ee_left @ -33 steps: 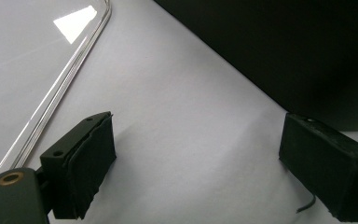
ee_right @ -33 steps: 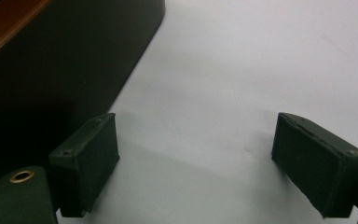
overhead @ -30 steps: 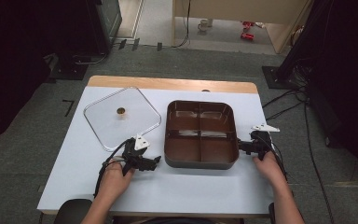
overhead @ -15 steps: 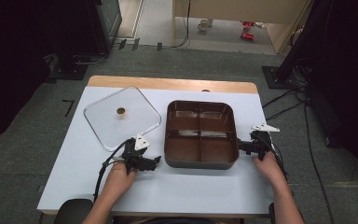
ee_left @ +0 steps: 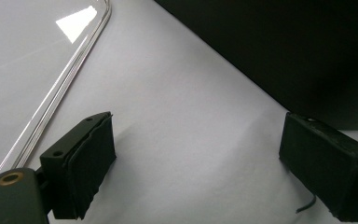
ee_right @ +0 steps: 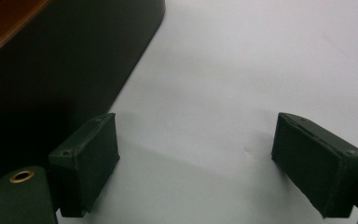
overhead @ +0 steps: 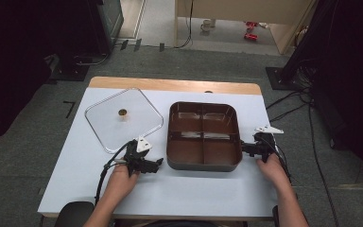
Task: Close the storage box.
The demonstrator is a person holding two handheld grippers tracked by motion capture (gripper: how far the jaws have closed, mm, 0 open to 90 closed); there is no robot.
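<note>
Brown tray [overhead: 203, 136], four compartments, all bare. Clear lid [overhead: 123, 118] lies apart, left. Left gripper [overhead: 157, 165] and right gripper [overhead: 244, 148] flank tray, both wide open, holding nothing.

In the left gripper view the clear lid [ee_left: 56, 93] is cut off at the frame's edge; the dark tray [ee_right: 51, 60] is cropped in the right gripper view.

Brown four-compartment tray [overhead: 203, 163] at the middle of the white table [overhead: 75, 184]. Clear square lid [overhead: 123, 119] flat at its left, apart from it. Left gripper [overhead: 157, 164] near the tray's near-left corner; right gripper [overhead: 244, 147] beside its right wall.
</note>
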